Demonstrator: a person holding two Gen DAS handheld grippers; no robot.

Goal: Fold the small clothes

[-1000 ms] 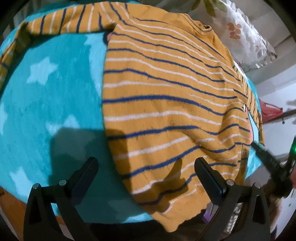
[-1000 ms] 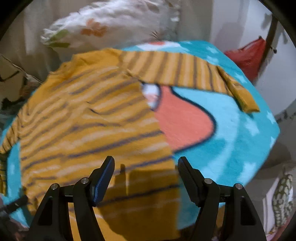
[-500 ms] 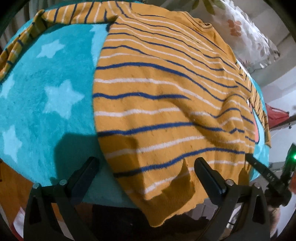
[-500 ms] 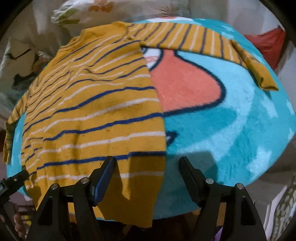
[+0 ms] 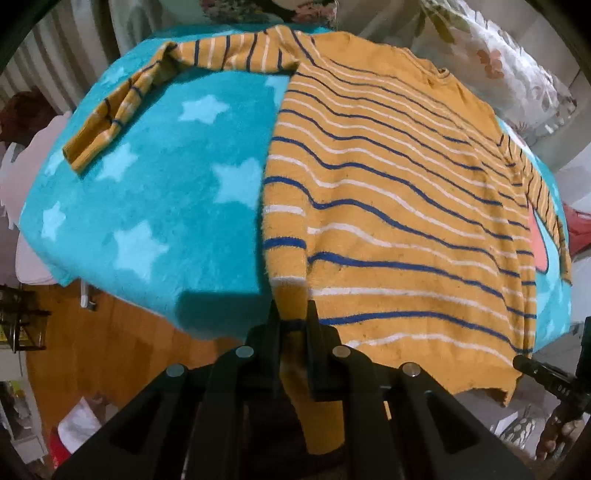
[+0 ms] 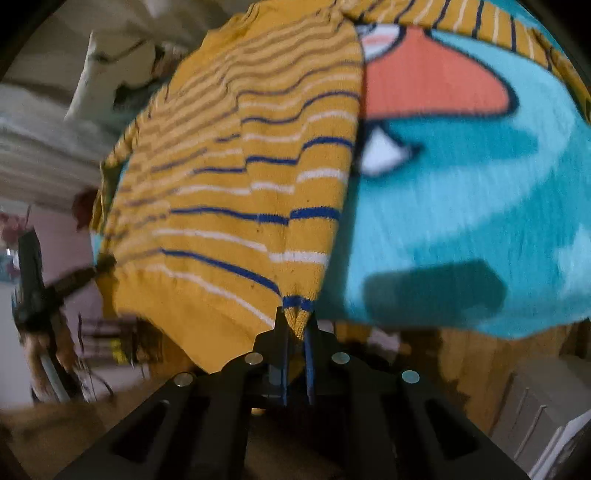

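Note:
A mustard sweater [image 5: 388, 206] with blue and white stripes lies flat, front down, on a teal star blanket [image 5: 166, 192]. Its left sleeve [image 5: 122, 107] stretches out across the blanket. My left gripper [image 5: 291, 317] is closing its jaws on the sweater's lower left hem corner, and the fabric is pinched between the fingers. In the right wrist view the same sweater [image 6: 229, 192] hangs over the blanket's [image 6: 461, 192] front edge. My right gripper [image 6: 297, 321] is closing on the lower right hem corner, with the knit squeezed between its pads. The right sleeve [image 6: 480, 22] lies along the far edge.
A floral pillow [image 5: 498, 66] sits behind the sweater's collar. A wooden floor [image 5: 103, 350] shows below the blanket's front edge. A red bag [image 5: 580, 229] lies off to the right. A white cabinet [image 6: 535, 398] stands low at the right.
Both grippers went from wide open over the hem to clamped on its two bottom corners. The left view drew back and the right tipped down toward the blanket's edge.

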